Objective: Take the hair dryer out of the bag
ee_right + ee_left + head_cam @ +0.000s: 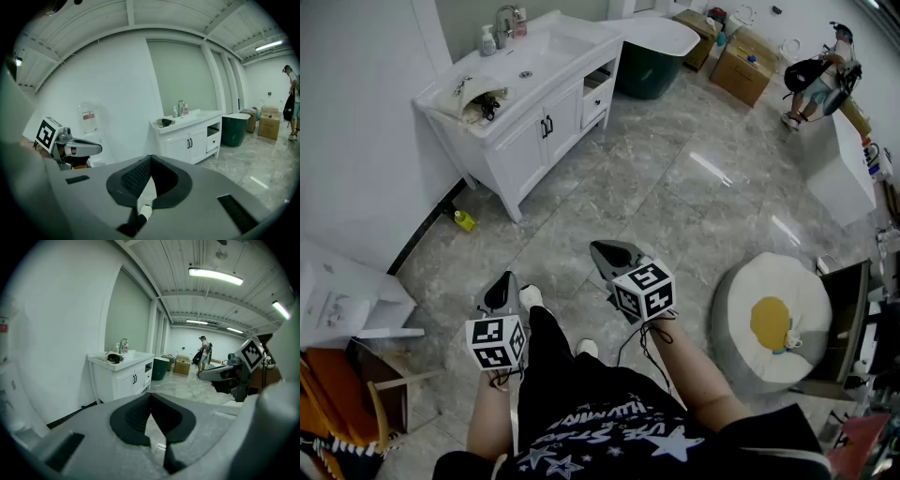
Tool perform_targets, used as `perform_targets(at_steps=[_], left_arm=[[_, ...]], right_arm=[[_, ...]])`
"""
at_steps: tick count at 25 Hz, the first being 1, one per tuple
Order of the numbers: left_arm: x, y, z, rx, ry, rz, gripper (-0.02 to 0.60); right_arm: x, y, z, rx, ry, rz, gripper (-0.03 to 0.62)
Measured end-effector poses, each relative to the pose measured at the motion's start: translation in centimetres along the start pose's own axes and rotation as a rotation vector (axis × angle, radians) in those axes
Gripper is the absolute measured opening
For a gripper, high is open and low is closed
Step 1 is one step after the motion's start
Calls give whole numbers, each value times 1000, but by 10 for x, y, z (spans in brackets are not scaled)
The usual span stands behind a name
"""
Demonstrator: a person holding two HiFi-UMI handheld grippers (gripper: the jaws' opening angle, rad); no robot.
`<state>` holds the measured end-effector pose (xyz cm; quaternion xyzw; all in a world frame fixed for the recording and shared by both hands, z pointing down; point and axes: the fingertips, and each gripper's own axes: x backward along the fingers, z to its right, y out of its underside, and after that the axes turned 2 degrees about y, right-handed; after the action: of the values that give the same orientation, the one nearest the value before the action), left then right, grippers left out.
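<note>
Black star-print shirt point(609, 431): closest to the lens, on the person holding both tools.
Left gripper point(501, 284): jaws were pressed together with nothing between them, aimed slightly down over the grey marbled tile floor point(675, 206).
Right gripper point(607, 253): likewise closed and empty.
Pale cloth bag point(469, 94): lay on top of the white vanity cabinet point(525, 145), well apart from both grippers.
Hair dryer point(490, 105): probably the dark shape at the bag's mouth.
Risk: pulling with one gripper could drag the unpinned bag off the counter edge if the dryer caught in the cloth.
</note>
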<state>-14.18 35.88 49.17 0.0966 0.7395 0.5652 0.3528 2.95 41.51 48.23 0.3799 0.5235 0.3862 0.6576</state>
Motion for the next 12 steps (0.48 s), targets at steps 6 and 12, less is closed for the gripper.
perform_targets(at_steps=[6,12], left_arm=[[3,1,4,3,17,13,20],[3,-2,0,1,16,29,20]], right_arm=[[6,2,-1,11,12,-3,2],[0,-1,-2,3,10,3,2]])
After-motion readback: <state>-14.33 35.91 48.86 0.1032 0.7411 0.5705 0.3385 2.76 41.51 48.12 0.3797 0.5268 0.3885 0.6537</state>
